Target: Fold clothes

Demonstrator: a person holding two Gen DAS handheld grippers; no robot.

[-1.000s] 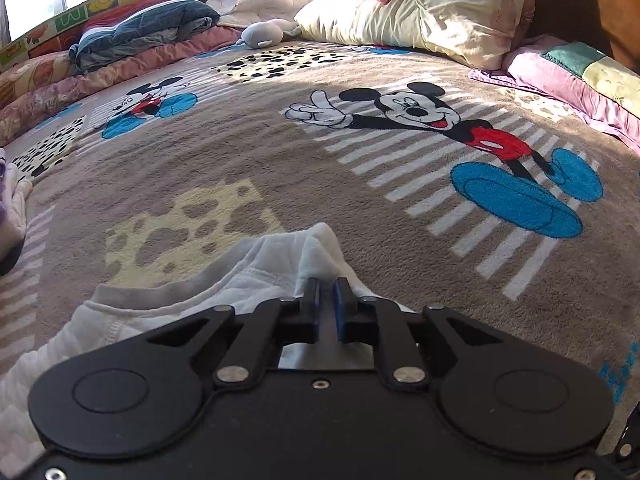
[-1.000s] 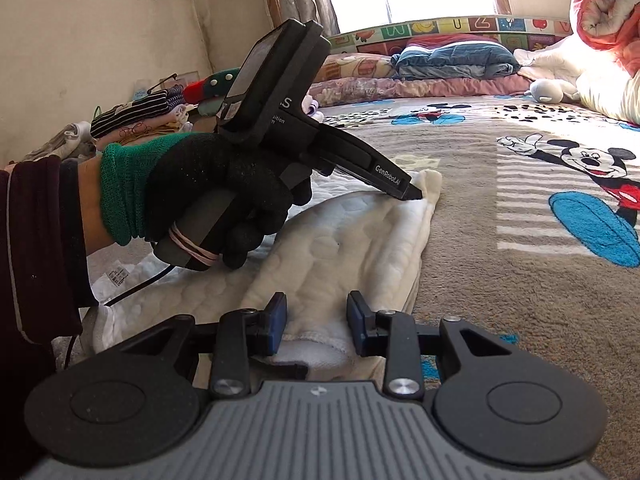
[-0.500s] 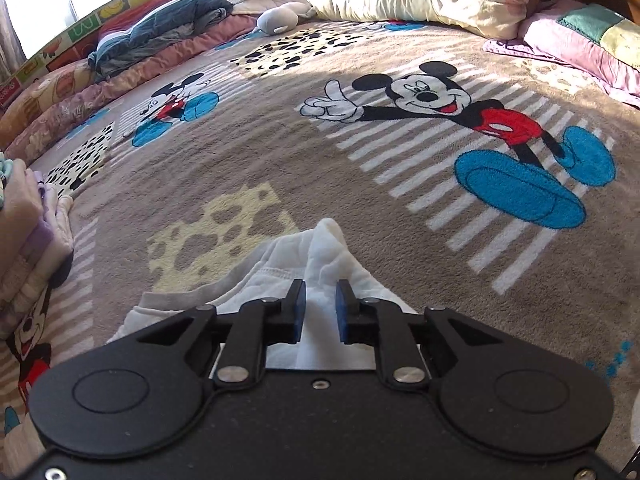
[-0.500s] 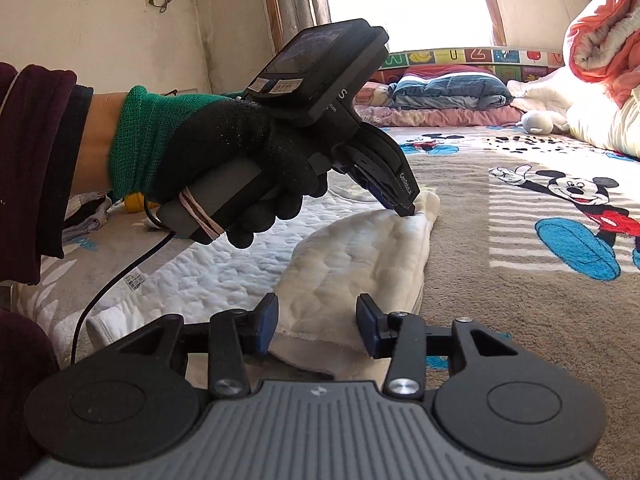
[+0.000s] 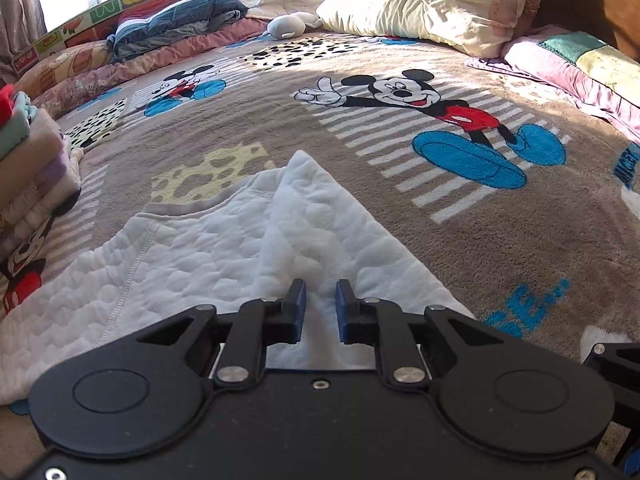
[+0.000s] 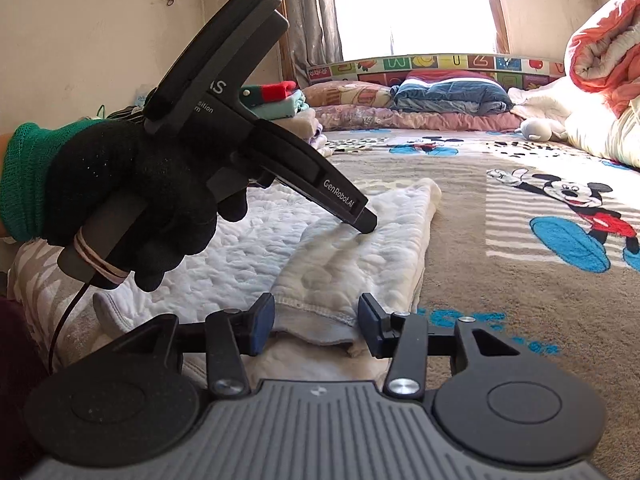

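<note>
My right gripper (image 6: 316, 326) has its jaws opening astride the hem of the white quilted garment (image 6: 352, 256) on the bed (image 6: 500, 280), my left gripper (image 5: 320, 306) narrowly apart, seemingly unclamped, so the folded sleeve may spring back.

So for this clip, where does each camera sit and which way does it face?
Left wrist: on the left gripper, looking down its fingers over the white garment and cartoon blanket.
Right wrist: on the right gripper, jaws opening astride the garment's hem, facing the window; the gloved left hand shows.
Shared: garment, blanket, folded stack, left gripper.
</note>
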